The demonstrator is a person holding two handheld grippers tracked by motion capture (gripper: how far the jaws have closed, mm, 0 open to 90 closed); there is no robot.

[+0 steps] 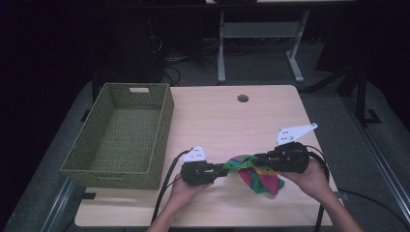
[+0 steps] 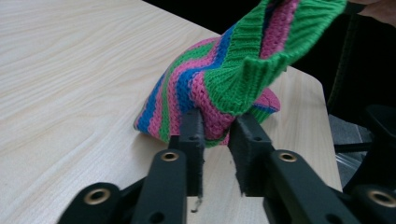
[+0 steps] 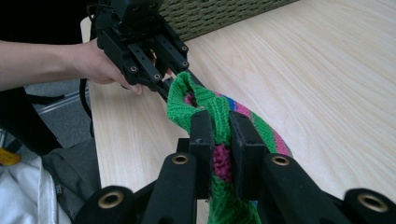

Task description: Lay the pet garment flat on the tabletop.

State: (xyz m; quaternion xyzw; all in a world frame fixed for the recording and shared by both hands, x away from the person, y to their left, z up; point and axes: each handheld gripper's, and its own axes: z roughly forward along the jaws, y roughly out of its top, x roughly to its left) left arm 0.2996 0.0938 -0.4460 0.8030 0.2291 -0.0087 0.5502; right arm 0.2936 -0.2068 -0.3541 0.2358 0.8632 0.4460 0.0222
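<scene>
Above the wooden surface (image 1: 227, 121), near its front edge, a striped knitted sock (image 1: 256, 174) hangs between two grippers. The right gripper (image 3: 219, 135) pinches its cuff; the left gripper (image 2: 218, 130) pinches a fold. Best lift both evenly toward the woven basket (image 1: 92, 166), keeping grips firm.

A rectangular green woven basket (image 1: 121, 137) with a cut-out handle slot stands at the left edge of the light wooden table (image 1: 227, 121). A small round cable hole (image 1: 242, 98) sits near the table's far edge, and beyond it grey metal desk legs (image 1: 261, 43) stand on the dark floor.
</scene>
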